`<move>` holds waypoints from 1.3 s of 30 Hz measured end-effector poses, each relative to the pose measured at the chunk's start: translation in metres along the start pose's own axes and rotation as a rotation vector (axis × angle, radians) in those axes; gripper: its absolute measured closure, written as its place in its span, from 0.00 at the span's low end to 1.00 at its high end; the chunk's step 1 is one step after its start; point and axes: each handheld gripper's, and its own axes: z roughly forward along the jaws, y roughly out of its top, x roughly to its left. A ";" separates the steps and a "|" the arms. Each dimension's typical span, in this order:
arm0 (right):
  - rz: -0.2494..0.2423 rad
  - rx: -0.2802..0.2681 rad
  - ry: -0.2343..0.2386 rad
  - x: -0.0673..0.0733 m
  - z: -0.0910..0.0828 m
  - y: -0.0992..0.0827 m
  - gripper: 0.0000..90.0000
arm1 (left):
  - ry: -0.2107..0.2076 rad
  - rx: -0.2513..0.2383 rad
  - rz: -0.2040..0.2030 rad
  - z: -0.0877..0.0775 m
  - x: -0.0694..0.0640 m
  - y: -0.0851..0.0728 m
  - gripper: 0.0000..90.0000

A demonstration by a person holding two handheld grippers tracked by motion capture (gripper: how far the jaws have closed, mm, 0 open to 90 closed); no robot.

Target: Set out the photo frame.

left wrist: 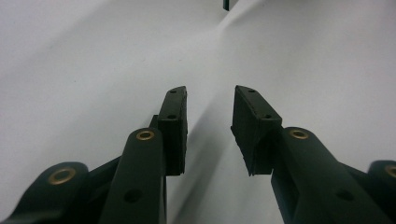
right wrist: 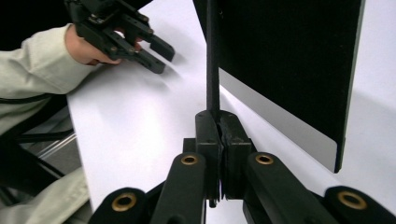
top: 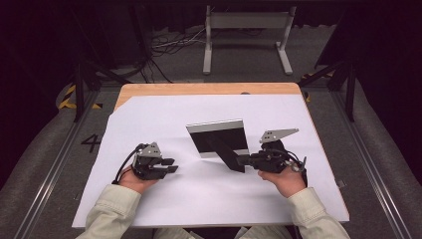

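1. A wooden table (top: 149, 89) stands on a grey floor (top: 45, 149) in a dark room. A large white sheet (top: 209, 199) covers nearly all of the table, with bare wood showing along the far edge. Beyond the table stands a light metal frame (top: 246, 35), with cables (top: 164, 45) on the floor to its left.
2. There are no containers on the sheet. The one thing on it is a photo frame (top: 219, 137), standing upright near the middle, with its dark back and a pale strip along the top edge toward the person. Its black stand leg (top: 230, 158) juts out from the back toward the right.
3. The left tool (top: 170, 166) rests low on the sheet, left of the frame and well apart from it, held from below by the left hand (top: 133, 179). Its jaws stand apart with nothing between them, as the left gripper view shows.
4. The right tool (top: 240, 160) lies level, pointing left, in the right hand (top: 281, 180). Its jaws are pinched tight on the thin edge of the stand leg, seen plainly in the right gripper view (right wrist: 219, 154).
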 end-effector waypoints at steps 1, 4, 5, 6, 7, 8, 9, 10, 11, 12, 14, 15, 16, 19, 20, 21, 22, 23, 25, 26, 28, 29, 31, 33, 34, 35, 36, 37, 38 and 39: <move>-0.008 0.002 -0.009 -0.001 0.000 -0.001 0.98 | 0.000 0.000 0.001 0.000 0.000 0.000 0.73; -0.025 0.020 -0.038 -0.005 0.002 -0.004 0.98 | 0.002 -0.002 0.000 0.000 0.000 0.000 0.73; -0.015 0.017 -0.031 -0.006 0.002 -0.005 0.98 | 0.002 -0.004 -0.001 0.000 0.000 0.000 0.73; -0.015 0.019 -0.029 -0.008 0.002 -0.005 0.98 | 0.002 -0.004 -0.001 0.000 0.000 0.000 0.73; -0.021 0.024 -0.028 -0.008 0.002 -0.006 0.98 | 0.002 -0.004 0.000 0.000 0.000 0.000 0.73; -0.032 0.030 -0.029 -0.009 0.002 -0.006 0.98 | 0.001 0.000 0.001 0.000 0.000 0.000 0.73; -0.043 0.035 -0.030 -0.009 0.002 -0.007 0.98 | 0.002 -0.002 0.000 0.000 0.000 0.000 0.73; -0.052 0.042 -0.031 -0.008 0.002 -0.008 0.98 | 0.000 -0.001 -0.001 0.000 0.000 0.000 0.73; -0.062 0.049 -0.035 -0.008 0.002 -0.009 0.98 | 0.000 0.000 0.000 0.000 0.000 0.000 0.73; -0.067 0.053 -0.034 -0.008 0.002 -0.009 0.98 | -0.002 0.002 0.000 0.000 0.000 0.000 0.73; -0.081 0.060 -0.034 -0.009 0.002 -0.011 0.98 | -0.001 0.000 -0.003 0.000 0.000 0.000 0.73; -0.087 0.064 -0.033 -0.009 0.002 -0.012 0.98 | 0.000 -0.002 -0.002 0.000 0.000 0.000 0.73; -0.096 0.071 -0.032 -0.010 0.002 -0.013 0.98 | 0.001 -0.004 -0.005 0.000 0.000 0.000 0.73; -0.130 0.085 -0.032 -0.009 0.003 -0.015 0.98 | 0.000 -0.004 -0.003 0.000 0.000 0.000 0.73; -0.141 0.087 -0.036 -0.008 0.003 -0.016 0.98 | 0.000 -0.001 0.001 0.000 0.001 0.000 0.73; -0.154 0.090 -0.037 -0.008 0.003 -0.017 0.98 | -0.001 -0.001 -0.002 0.001 0.000 0.000 0.73; -0.165 0.092 -0.037 -0.007 0.003 -0.017 0.98 | -0.002 -0.002 -0.003 0.001 0.000 0.001 0.72; -0.175 0.095 -0.040 -0.007 0.003 -0.018 0.98 | -0.002 -0.005 -0.004 0.002 0.000 0.001 0.72; -0.178 0.096 -0.038 -0.008 0.003 -0.019 0.98 | -0.001 -0.005 -0.007 0.002 0.000 0.001 0.72; -0.178 0.096 -0.038 -0.008 0.003 -0.019 0.98 | -0.001 -0.005 -0.007 0.002 0.000 0.001 0.72; -0.178 0.103 -0.037 -0.009 0.003 -0.020 0.98 | 0.000 -0.005 -0.004 0.002 0.000 0.002 0.72; -0.178 0.107 -0.037 -0.010 0.004 -0.021 0.97 | -0.001 -0.004 0.000 0.002 0.000 0.002 0.72; -0.179 0.120 -0.039 -0.010 0.004 -0.022 0.97 | -0.002 -0.002 0.001 0.002 0.001 0.002 0.72; -0.179 0.129 -0.038 -0.011 0.005 -0.023 0.97 | -0.004 -0.003 0.001 0.003 0.001 0.002 0.72; -0.195 0.134 -0.043 -0.010 0.005 -0.025 0.97 | -0.004 -0.003 0.000 0.003 0.001 0.002 0.71; -0.204 0.139 -0.044 -0.010 0.005 -0.026 0.97 | -0.004 -0.003 0.001 0.003 0.001 0.003 0.71; -0.210 0.140 -0.043 -0.011 0.005 -0.026 0.97 | -0.004 -0.003 0.000 0.003 0.001 0.003 0.71; -0.214 0.142 -0.043 -0.011 0.006 -0.027 0.97 | -0.004 -0.004 0.000 0.003 0.001 0.003 0.71; -0.216 0.147 -0.043 -0.011 0.006 -0.028 0.97 | -0.004 -0.003 -0.001 0.003 0.001 0.003 0.71; -0.215 0.151 -0.046 -0.011 0.006 -0.028 0.97 | -0.004 -0.003 0.001 0.003 0.000 0.003 0.71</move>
